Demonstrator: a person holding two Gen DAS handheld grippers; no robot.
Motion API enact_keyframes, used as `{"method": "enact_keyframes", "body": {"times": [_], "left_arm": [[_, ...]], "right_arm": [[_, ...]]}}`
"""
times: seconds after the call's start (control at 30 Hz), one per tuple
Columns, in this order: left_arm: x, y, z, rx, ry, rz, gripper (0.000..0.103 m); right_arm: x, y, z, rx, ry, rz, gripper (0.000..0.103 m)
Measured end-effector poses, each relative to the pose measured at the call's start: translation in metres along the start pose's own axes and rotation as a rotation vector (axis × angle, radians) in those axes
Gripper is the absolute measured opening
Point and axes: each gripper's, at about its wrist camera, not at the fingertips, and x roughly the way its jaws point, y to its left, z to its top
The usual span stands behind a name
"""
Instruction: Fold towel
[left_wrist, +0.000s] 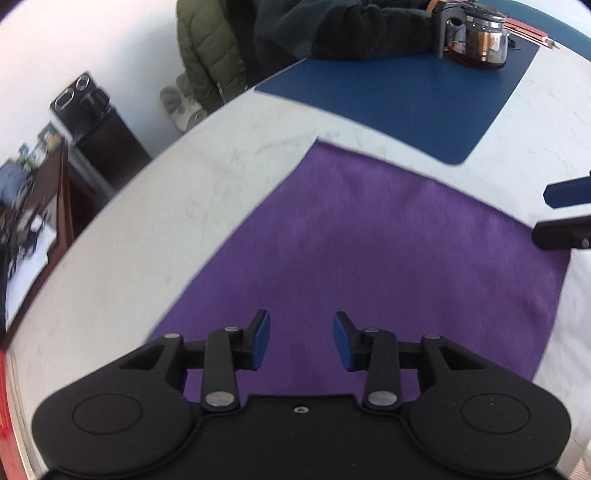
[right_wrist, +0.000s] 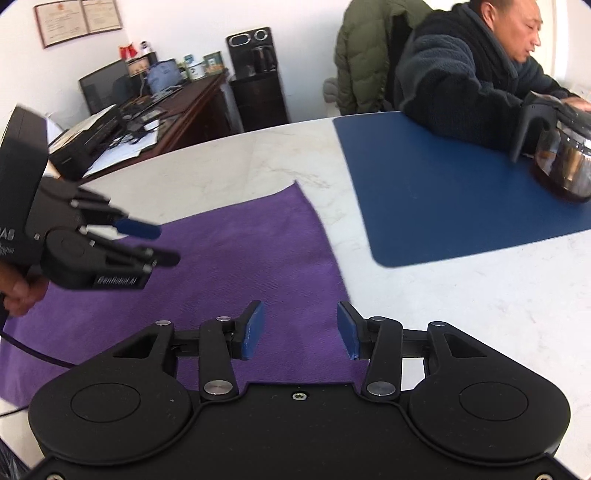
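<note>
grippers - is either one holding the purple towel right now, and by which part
Nothing is held. The left gripper and the right gripper both stand open above the purple towel, which lies flat on the table, with no cloth between the pads.

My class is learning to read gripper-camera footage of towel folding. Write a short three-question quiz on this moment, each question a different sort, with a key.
1. True or false: the purple towel lies spread flat on the white table.
2. What is between the pads of the left claw? A) a towel corner B) nothing C) the blue mat
3. Fill in: on the blue mat stands a glass coffee ____.

Key: 1 true; 2 B; 3 pot. The right claw is likewise open and empty.
</note>
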Motion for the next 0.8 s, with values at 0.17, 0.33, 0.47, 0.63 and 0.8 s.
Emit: {"method": "enact_keyframes", "body": {"times": [0.17,0.33,0.47,0.63,0.8], "left_arm": [[-0.006,0.009,-0.039,-0.135,0.065,-0.033,0.041],[-0.012,0.017,-0.059,-0.276,0.084,-0.051,0.050],[-0.025,0.012,-0.065,-0.343,0.066,-0.002,0.060],[-0.048,0.003,-0.072,-0.458,0.042,0.041,0.069],[-0.070,-0.014,-0.071,-0.558,0.018,0.107,0.073]], "right_arm": [[-0.010,0.014,-0.014,-0.020,0.059,0.011,0.045],[-0.019,0.026,-0.018,-0.017,0.084,0.009,0.046],[-0.031,0.035,-0.020,-0.043,0.076,0.016,0.056],[-0.035,0.035,-0.014,-0.059,0.055,0.072,0.066],[-0.041,0.029,0.003,-0.118,0.023,0.160,0.068]]}}
